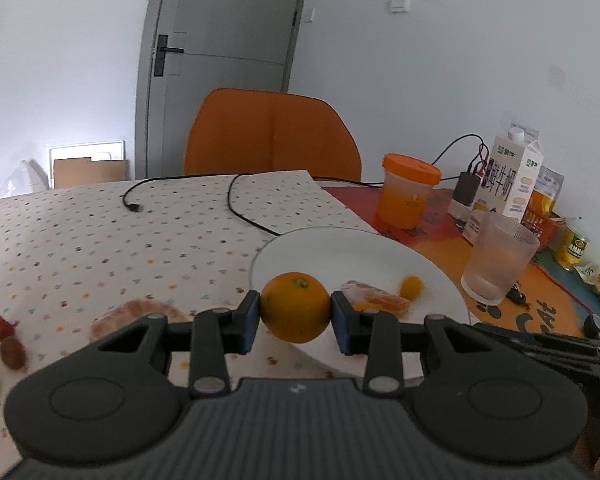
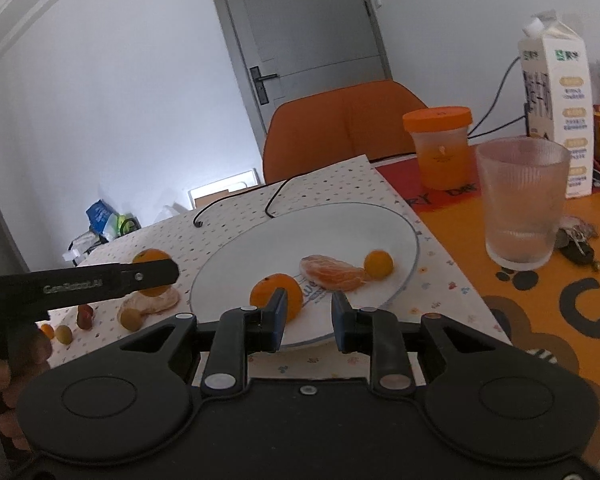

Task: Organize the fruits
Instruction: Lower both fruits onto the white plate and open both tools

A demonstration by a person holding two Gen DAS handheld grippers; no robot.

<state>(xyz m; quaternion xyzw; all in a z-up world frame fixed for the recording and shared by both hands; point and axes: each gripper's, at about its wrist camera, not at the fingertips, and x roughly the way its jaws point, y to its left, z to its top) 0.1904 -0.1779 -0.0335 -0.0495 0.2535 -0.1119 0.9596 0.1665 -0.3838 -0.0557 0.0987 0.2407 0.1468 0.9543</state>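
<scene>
In the left wrist view my left gripper (image 1: 295, 309) is shut on a whole orange (image 1: 292, 300), held just above the near rim of a white plate (image 1: 340, 252). On that plate lie a peeled segment cluster (image 1: 376, 300) and a kumquat (image 1: 411, 286). The right wrist view shows my right gripper (image 2: 308, 312) open over the plate's (image 2: 300, 232) front edge, nothing between its pads. A second orange (image 2: 266, 292) rests on the plate just behind its left finger. The left gripper (image 2: 156, 274) enters from the left, carrying its orange (image 2: 150, 257).
On the dotted cloth left of the plate lie a peeled mandarin (image 2: 158, 303) and small fruits (image 2: 131, 319). Right of the plate stand a ribbed glass (image 2: 522, 204), an orange-lidded jar (image 2: 440, 144) and a milk carton (image 2: 556, 120). A black cable (image 1: 236, 200) crosses the cloth.
</scene>
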